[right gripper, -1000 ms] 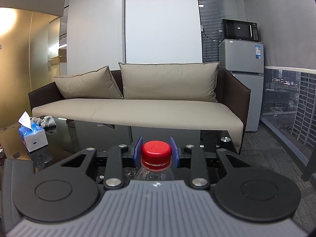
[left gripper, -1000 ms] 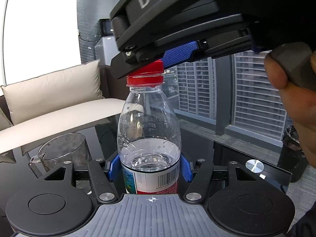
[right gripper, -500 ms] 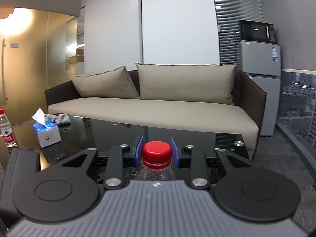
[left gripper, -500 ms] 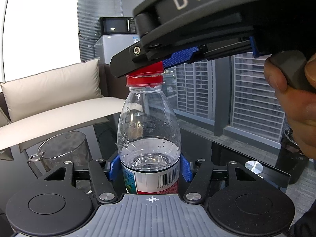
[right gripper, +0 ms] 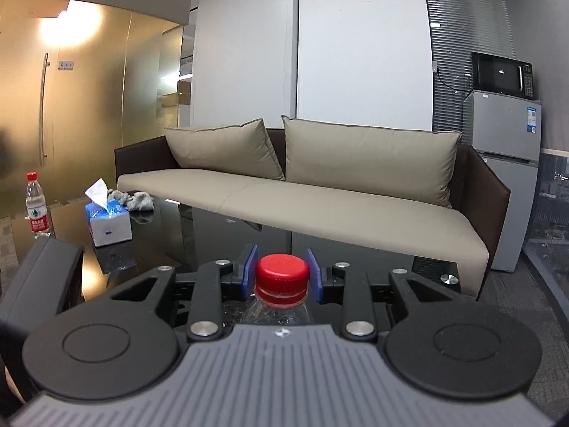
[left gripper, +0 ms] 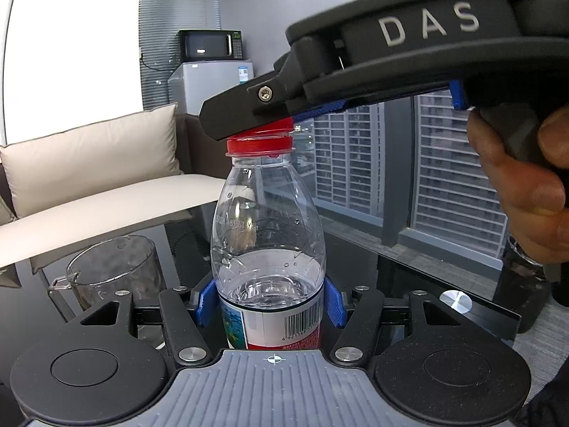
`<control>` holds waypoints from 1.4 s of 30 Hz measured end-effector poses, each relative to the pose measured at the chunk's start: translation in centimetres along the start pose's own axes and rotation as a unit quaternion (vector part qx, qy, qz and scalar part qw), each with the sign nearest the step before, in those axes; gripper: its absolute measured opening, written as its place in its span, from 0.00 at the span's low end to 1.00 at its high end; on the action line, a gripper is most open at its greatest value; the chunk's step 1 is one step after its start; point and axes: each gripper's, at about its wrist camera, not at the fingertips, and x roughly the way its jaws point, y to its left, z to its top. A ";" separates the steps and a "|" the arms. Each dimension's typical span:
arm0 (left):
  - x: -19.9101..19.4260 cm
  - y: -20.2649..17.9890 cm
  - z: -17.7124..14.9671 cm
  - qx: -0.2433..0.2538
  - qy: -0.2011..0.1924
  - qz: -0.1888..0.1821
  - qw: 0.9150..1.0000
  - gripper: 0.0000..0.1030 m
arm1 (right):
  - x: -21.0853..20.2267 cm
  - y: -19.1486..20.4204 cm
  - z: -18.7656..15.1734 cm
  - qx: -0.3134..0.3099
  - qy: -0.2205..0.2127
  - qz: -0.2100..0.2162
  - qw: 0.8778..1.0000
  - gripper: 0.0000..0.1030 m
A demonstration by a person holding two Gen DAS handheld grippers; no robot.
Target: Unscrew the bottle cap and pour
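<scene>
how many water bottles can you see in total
2. One bottle is held at its body by the left gripper; a second bottle stands at the far left of the dark table. Others may be out of view.

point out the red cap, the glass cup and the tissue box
red cap (right gripper: 282,273): right wrist view, on its ribbed side wall
glass cup (left gripper: 113,267): left wrist view, on its clear front wall
tissue box (right gripper: 108,226): right wrist view, on its white front face

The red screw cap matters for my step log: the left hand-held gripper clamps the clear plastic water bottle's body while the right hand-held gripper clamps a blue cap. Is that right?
Not quite: the cap is red, not blue; only the pads are blue. The right wrist view shows the right hand-held gripper shut on the red screw cap. The left hand-held gripper does clamp the clear plastic water bottle by its body.
</scene>
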 end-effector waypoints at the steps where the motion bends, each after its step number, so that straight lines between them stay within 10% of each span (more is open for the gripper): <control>1: 0.0 -0.1 0.0 0.002 0.000 0.001 1.000 0.53 | 0.0 0.1 0.0 0.009 -0.004 -0.010 1.000 0.32; 18: -1.0 0.6 0.1 0.006 0.001 0.001 1.000 0.54 | 0.2 1.4 0.4 0.002 0.003 -0.040 0.999 0.31; 42: -1.9 1.9 0.4 -0.001 0.003 -0.005 1.000 0.54 | 0.7 -0.5 0.1 -0.032 -0.009 0.031 0.999 0.29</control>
